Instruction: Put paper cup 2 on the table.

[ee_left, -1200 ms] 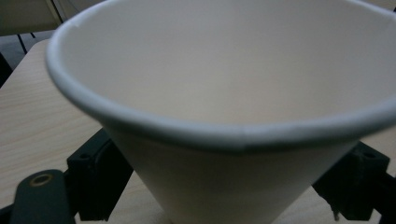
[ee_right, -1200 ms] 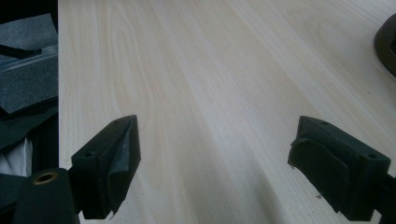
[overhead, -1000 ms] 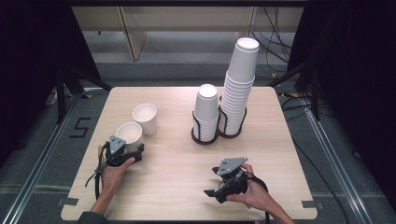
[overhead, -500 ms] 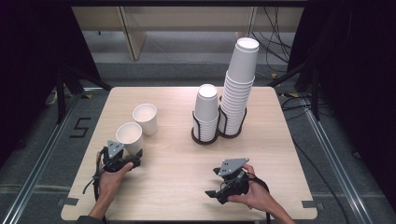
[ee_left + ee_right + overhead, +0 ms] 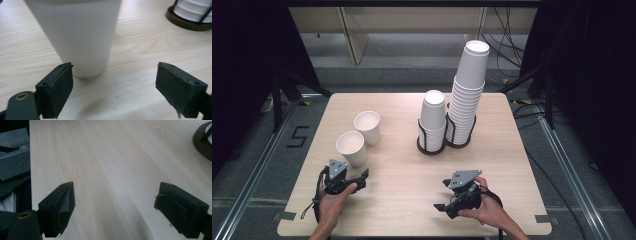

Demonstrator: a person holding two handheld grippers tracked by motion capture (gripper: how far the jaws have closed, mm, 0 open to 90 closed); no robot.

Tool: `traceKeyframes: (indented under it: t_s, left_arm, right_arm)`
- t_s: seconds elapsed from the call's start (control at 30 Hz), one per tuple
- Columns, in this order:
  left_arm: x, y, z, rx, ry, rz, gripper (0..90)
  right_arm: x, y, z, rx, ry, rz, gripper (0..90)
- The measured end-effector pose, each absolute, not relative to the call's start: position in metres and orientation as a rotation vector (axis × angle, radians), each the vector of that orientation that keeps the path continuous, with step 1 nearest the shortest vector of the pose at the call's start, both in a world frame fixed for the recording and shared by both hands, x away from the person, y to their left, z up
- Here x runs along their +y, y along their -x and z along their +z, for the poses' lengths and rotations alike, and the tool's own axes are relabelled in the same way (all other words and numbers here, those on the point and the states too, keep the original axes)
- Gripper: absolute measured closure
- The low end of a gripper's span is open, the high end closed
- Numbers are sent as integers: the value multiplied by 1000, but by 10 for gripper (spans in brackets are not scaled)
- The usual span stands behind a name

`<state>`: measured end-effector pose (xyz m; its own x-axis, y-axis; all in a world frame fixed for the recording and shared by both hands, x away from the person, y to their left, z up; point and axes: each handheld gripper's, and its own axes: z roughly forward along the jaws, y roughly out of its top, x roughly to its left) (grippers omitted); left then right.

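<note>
high view: above, facing table (image 5: 402, 170) | gripper views: low, close, along tabletop | shared: table

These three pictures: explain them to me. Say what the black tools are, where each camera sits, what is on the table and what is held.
A person holds a two-jaw hand tool in each hand: the left gripper and the right gripper. The high view looks down from above. The other two cameras ride on the grippers and look along their black jaws. On the wooden table stand two loose white paper cups and two stacks of cups in wire holders. Both grippers are open and hold nothing; the left gripper view shows the near cup just ahead of its jaws.
</note>
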<state>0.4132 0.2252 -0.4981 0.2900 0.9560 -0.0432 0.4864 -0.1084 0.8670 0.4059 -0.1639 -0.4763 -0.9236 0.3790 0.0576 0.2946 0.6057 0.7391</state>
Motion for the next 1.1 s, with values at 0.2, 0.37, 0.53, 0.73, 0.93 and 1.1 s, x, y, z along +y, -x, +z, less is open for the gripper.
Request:
traceKeyframes:
  t_s: [0.2,0.37,0.53,0.73,0.93,1.1]
  left_arm:
    - [210,-395,-498,1279,-1756,700,142]
    - [197,-381,-496,1214,-1775,658,142]
    - [186,-367,-494,1154,-1787,628,142]
    - [172,-353,-496,1086,-1807,562,142]
    - [158,-342,-497,1007,-1832,517,142]
    - [150,-333,-496,951,-1868,490,142]
  right_arm:
    - [-167,-405,-478,2709,-589,1226,160]
    - [-169,-404,-478,2701,-609,1225,160]
    - [-170,-404,-478,2700,-604,1229,160]
    - [-171,-401,-478,2692,-607,1242,160]
    - [-177,-397,-480,2692,-619,1252,160]
    - [-183,-390,-478,2680,-620,1265,159]
